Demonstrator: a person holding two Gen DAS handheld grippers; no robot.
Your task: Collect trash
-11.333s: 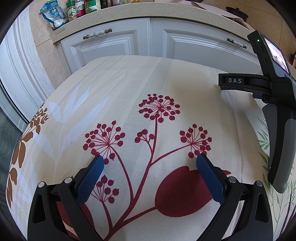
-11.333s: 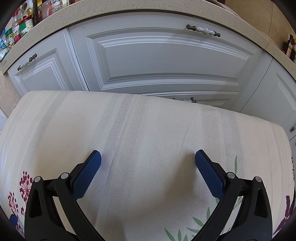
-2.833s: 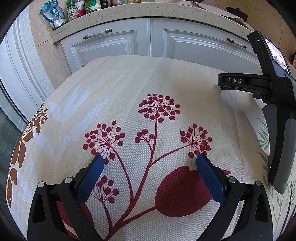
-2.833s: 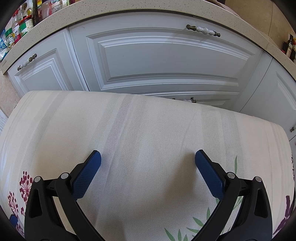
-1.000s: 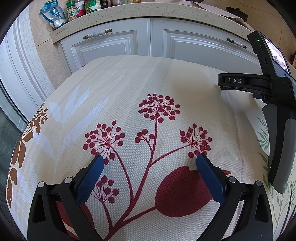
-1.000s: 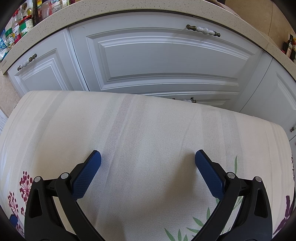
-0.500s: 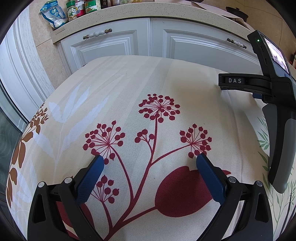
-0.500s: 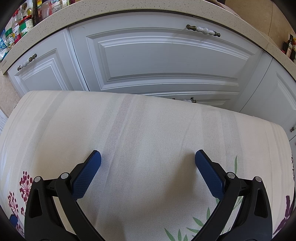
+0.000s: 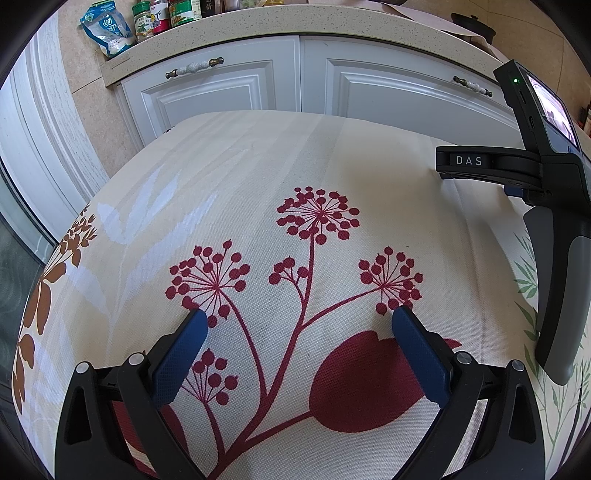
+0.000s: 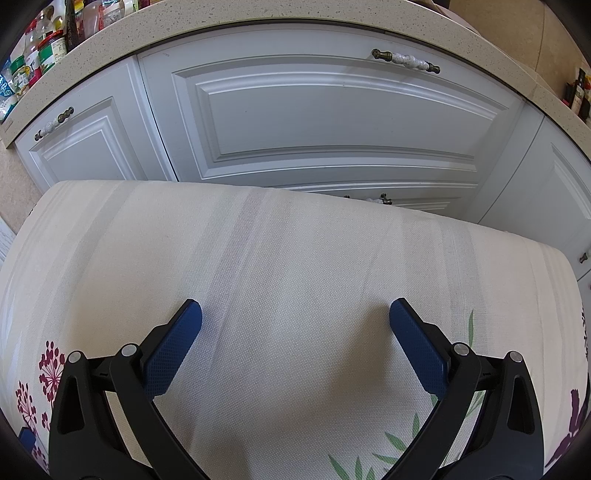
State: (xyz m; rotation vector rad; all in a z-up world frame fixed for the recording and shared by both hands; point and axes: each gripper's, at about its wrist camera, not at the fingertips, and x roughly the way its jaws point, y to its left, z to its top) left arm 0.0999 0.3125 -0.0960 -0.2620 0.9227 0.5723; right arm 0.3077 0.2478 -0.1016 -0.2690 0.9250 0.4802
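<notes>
Cloth fills both views, a cream tablecloth printed with red seed-heads and a big red tulip, and not a scrap of trash shows anywhere on it. The left gripper sits low over the near part of the print, blue pads spread wide with nothing between them. The right gripper does the same over the plain striped stretch of cloth, jaws wide apart and empty; its body also shows at the right edge of the left wrist view. Beyond the far edge stand white cabinet doors under a speckled countertop, with jars and a packet at the far left. So this reads as the very start: nothing grasped, nothing even found. The next move calls for lifting and swinging the cameras to search for the trash, wherever it lies out of view.
</notes>
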